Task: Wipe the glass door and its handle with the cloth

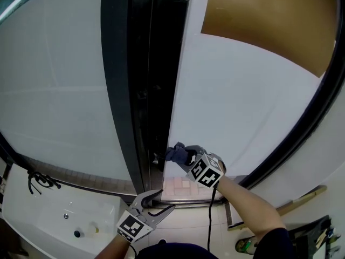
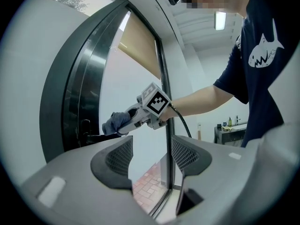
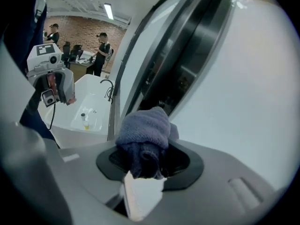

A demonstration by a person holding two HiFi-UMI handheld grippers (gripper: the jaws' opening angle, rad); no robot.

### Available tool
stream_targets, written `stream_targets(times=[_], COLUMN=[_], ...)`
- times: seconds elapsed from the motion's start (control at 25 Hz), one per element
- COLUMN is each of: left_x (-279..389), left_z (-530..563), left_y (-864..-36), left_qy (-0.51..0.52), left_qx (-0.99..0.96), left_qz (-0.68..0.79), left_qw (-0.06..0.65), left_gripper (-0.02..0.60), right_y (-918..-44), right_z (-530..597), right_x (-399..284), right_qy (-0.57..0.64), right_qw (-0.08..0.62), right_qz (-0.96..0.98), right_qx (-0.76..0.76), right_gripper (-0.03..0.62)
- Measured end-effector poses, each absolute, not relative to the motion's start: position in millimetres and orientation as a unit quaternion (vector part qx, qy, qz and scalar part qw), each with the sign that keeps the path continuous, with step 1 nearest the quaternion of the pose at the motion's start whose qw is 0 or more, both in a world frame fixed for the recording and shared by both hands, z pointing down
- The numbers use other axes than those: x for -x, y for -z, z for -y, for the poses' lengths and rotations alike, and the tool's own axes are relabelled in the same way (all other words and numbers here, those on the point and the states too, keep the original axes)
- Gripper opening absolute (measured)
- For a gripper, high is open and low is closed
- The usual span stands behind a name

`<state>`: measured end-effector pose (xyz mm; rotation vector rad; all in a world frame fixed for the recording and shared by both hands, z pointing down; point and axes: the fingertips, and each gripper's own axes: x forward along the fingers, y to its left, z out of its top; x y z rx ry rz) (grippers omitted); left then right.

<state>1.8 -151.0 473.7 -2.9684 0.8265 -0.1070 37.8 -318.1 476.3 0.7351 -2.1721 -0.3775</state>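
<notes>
My right tool (image 1: 182,155) clamps the cloth (image 1: 174,152), which sits just beside the handle (image 1: 157,158) on the door (image 1: 242,107); my left tool (image 1: 163,199) gapes empty below the handle. Handle wiping seems in hand; next, rub along it firmly

Right claw (image 3: 146,159) is clamped tight on the cloth (image 3: 145,128), a blue-grey wad bulging up out of the jaws. A white tag (image 3: 140,193) hangs just below the cloth. Right of the cloth, the frosted door (image 3: 243,93) fills the view. Just above the cloth runs the dark frame (image 3: 187,60), with the cloth close up against it, though contact is hard to call. Left of the cloth there's a white sink (image 3: 96,104) with a tap (image 3: 108,86). Farther left is the left claw (image 3: 55,86), held high, well apart from the cloth.
</notes>
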Motion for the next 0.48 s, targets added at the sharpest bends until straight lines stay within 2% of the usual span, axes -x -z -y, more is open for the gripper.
stream_targets(times=[0.24,0.48], left_x=[1,4], left_z=[153,153], left_y=[-472,-469], left_qy=[0.035,0.032], left_qx=[0.961,0.959], left_qz=[-0.272,-0.278], left_qw=[0.032,0.034], left_gripper=[0.255,0.255], right_y=[-473,-502], right_z=[306,313], right_x=[30,55], right_qy=[0.235,0.311], right_qw=[0.397,0.445], right_qz=[0.855,0.808], right_qx=[-0.238,-0.228], right_gripper=[0.163,0.163])
